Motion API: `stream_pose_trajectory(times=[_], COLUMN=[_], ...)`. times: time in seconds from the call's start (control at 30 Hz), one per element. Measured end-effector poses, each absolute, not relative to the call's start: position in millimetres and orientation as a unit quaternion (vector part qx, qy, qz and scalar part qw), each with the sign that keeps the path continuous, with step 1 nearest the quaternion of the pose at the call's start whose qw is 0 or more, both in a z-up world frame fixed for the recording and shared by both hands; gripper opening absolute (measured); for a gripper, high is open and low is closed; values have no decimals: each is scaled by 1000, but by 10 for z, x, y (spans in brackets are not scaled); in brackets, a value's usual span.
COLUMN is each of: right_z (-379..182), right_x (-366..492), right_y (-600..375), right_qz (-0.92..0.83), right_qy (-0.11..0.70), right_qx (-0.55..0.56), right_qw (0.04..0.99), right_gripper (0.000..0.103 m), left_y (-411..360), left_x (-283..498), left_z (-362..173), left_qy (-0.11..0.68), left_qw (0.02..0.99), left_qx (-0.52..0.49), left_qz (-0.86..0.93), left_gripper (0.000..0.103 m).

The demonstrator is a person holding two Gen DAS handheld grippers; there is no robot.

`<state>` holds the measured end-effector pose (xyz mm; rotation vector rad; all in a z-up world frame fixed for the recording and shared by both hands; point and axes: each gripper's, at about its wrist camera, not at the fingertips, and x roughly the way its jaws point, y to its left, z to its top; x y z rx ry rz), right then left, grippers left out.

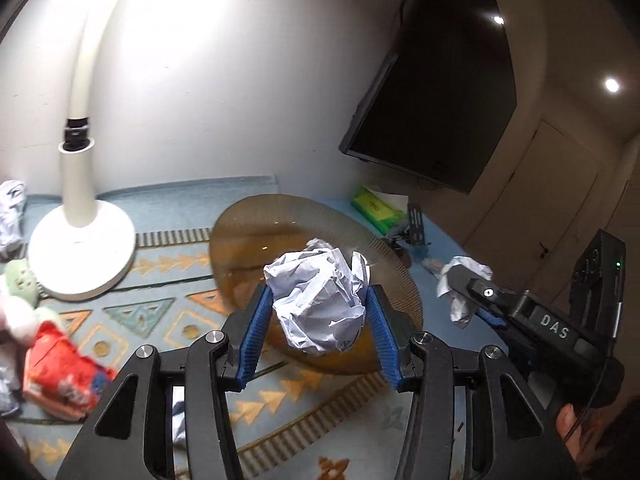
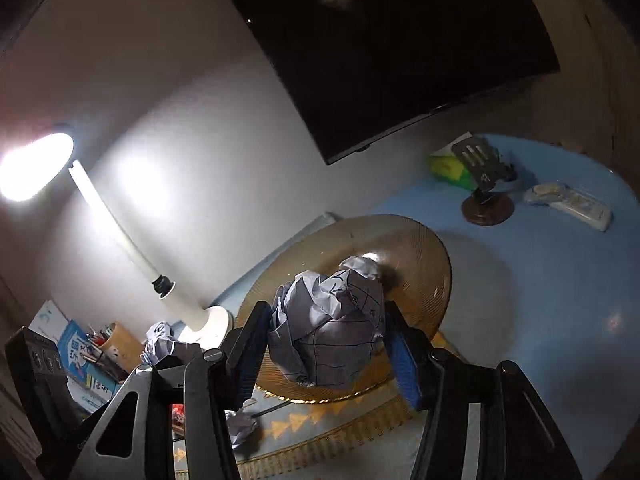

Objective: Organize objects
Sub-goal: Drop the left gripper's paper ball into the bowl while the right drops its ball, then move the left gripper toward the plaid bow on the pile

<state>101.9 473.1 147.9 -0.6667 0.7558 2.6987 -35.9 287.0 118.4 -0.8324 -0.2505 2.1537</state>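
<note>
L gripper (image 1: 320, 312) jaws clamp a crumpled paper ball (image 1: 320, 304) btwn the pads, above amber plate (image 1: 240, 224). R gripper (image 2: 328, 340) jaws clamp another paper wad (image 2: 328, 332), same spot.

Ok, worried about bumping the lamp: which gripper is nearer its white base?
Left. The base lies just left of the left gripper; the right gripper, holding crumpled paper, is further right, beyond it.

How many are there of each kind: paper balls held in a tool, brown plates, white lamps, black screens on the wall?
Paper balls held: 2, one paper ball in the left tool, the other paper ball in the right tool
Brown plate: 1
White lamp: 1
Black screen: 1
Total: 5
</note>
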Motion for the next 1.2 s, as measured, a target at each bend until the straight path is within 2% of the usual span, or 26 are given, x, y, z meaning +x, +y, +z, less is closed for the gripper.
stream_pose_trajectory(times=[0.03,0.07,0.1,0.13,0.27,0.4,0.43,0.5,0.63,0.7,0.73,0.87,0.93,1.07,1.2], right_z=[1477,1467,1445,1423,1347,1300,1288,1271,1272,1224,1152,525,323,370,380], right_x=[930,822,718,641,735,998,1050,1118,1123,1071,1015,715,721,726,675], right_y=[4788,4834,4864,4894,4972,4875,4781,4502,3815,3542,3429,3242,3189,3048,2868], right_qz=[928,928,928,927,924,924,924,926,939,939,934,895,905,920,923], right_qy=[256,251,247,242,231,260,271,268,213,211,216,263,240,194,138], right_qx=[-235,-244,-255,-265,-271,-260,-259,-260,-269,-272,-283,-359,-348,-334,-351], right_qw=[130,123,110,109,139,103,80,52,17,4,12,28,50,66,72], right_gripper=[57,65,71,76,76,77,78,86,88,100,103,101,99,103,103], left_y=[2949,3001,3014,2991,2656,2055,1917,1587,946,665,541,353,381,406,262], left_x=[-396,-424,-438,-443,-353,29,124,386,654,614,590,589,547,561,609], left_z=[1172,1160,1149,1139,1159,1285,1297,1252,963,799,712,379,361,349,370], left_qy=[-98,-93,-91,-93,-114,-117,-114,-89,-75,-89,-99,-119,-116,-102,-139], left_qw=[405,394,380,373,371,345,337,309,217,190,178,174,164,162,167], left_qx=[-332,-335,-334,-335,-347,-314,-306,-299,-286,-299,-307,-323,-337,-335,-319], left_qz=[846,851,858,860,854,877,883,898,930,931,930,923,920,923,923], left_gripper=[58,74,78,78,78,79,81,96,97,97,97,97,97,97,97])
